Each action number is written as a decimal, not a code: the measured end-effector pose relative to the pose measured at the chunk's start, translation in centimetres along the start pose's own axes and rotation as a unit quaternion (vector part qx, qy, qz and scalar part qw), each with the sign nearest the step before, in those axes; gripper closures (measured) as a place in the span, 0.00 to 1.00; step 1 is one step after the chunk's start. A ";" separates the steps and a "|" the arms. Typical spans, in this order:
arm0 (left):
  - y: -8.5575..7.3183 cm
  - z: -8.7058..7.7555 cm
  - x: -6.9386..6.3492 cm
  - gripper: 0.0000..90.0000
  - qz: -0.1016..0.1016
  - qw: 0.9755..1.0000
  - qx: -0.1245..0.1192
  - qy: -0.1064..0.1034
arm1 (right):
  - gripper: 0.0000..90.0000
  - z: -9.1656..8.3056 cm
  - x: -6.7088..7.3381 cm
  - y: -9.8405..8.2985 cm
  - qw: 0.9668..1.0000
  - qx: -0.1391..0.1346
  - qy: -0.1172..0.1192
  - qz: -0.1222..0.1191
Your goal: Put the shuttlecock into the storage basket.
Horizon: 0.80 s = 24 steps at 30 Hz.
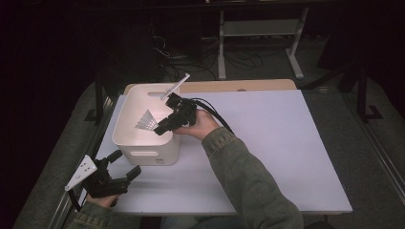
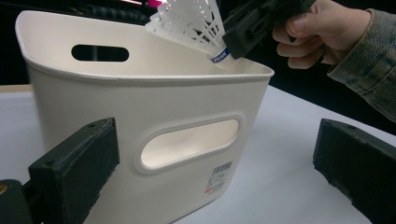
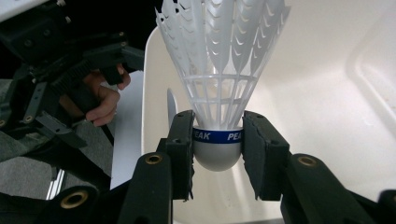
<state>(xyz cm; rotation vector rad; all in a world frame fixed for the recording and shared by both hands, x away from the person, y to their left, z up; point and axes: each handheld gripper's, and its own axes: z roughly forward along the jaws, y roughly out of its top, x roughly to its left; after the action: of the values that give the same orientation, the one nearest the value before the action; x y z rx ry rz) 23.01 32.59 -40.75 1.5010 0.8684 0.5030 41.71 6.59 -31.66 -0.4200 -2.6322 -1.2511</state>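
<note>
One white bin (image 1: 145,152) stood on the bench (image 1: 277,143), toward the bench's left side, and serves here as the landmark for everything else. Two tools were in use, one in each of the person's hands, and one shuttlecock was in play.

Left of the bin and nearer the person, just off its near left corner, the left tool (image 1: 125,164) was held low over the bench edge. Its two black jaws stood wide apart with nothing between them. In the left gripper view they framed the bin's near wall (image 2: 140,126), which showed one oval handle slot and one small barcode label (image 2: 218,179) below and to the right of that slot. A second handle slot was cut in the bin's far wall.

Over the bin's open top, near its right rim, the right tool (image 1: 161,128) pointed down and to the left into the bin. Its jaws were clamped on the single shuttlecock (image 1: 147,121), one pad on each side of the rounded white cork base, right at the blue band printed with "PEAK". In the right gripper view the shuttlecock (image 3: 219,70) stood with its white plastic skirt fanning away from the jaws, above the bin's pale interior. It hung in the air inside the bin's rim, not touching floor or walls as far as could be seen.
</note>
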 end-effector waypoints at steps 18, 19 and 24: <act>0.0 0.0 -0.1 0.00 -0.004 1.000 -0.004 0.000 | 0.21 0.3 -0.4 0.0 1.000 -0.012 -0.009 -0.001; 0.0 0.0 -0.1 0.00 -0.005 1.000 -0.004 0.000 | 0.13 0.2 -0.4 0.0 1.000 -0.015 -0.016 -0.002; 0.0 -0.1 0.0 0.00 -0.002 1.000 -0.001 0.001 | 0.00 -0.7 -0.3 0.1 0.999 -0.043 -0.020 0.003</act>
<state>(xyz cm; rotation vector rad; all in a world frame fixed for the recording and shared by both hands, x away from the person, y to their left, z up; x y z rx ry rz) 22.95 32.63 -40.77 1.4968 0.8713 0.5020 42.06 6.02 -31.27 -0.4705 -2.6160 -1.3721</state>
